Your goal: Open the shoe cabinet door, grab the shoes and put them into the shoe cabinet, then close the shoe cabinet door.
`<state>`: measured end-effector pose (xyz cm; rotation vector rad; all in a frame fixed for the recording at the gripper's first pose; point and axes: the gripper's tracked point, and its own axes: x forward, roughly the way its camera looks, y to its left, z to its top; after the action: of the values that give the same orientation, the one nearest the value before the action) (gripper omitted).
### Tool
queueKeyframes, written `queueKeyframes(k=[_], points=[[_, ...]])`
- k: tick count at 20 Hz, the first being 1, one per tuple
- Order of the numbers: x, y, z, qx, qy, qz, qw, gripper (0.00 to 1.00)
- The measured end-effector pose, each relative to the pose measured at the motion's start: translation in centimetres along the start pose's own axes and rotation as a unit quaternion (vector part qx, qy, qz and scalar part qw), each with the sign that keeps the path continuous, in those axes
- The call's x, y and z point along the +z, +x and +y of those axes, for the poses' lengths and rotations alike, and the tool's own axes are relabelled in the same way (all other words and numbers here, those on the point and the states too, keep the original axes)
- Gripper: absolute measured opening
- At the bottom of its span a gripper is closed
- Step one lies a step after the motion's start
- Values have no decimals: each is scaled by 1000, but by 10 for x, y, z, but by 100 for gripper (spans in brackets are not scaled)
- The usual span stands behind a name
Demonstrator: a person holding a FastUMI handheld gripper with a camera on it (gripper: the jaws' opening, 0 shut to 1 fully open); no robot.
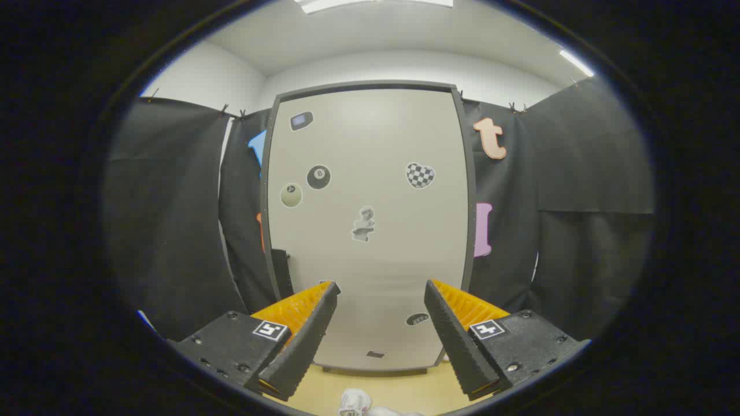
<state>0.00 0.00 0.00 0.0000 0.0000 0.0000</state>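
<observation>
My gripper gapes wide, holding nothing. Beyond my 2 fingers stands the tall pale-grey sticker-dotted shoe cabinet door (shut); white shoes lie below, between them.

— What is seen ahead of the gripper?
— A tall shoe cabinet door is seen, pale and shut, with a dark frame around it. It is beyond the fingers, which are held wide apart with nothing between them.
— What is stuck on the door?
— Stickers are seen on it: a black ball sticker, a pale ball sticker beside it, and a checkered heart sticker further over.
— What is seen low down?
— A yellowish floor is seen under the door. White shoes are seen there, close below the fingers, only partly in sight.
</observation>
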Motion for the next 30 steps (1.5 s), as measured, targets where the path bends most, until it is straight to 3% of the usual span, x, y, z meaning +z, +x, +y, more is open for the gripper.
queueKeyframes(k=[17,30], points=[[-15,21,22,0,2,9,1000,99],[-49,99,134,54,2,25,998,99]])
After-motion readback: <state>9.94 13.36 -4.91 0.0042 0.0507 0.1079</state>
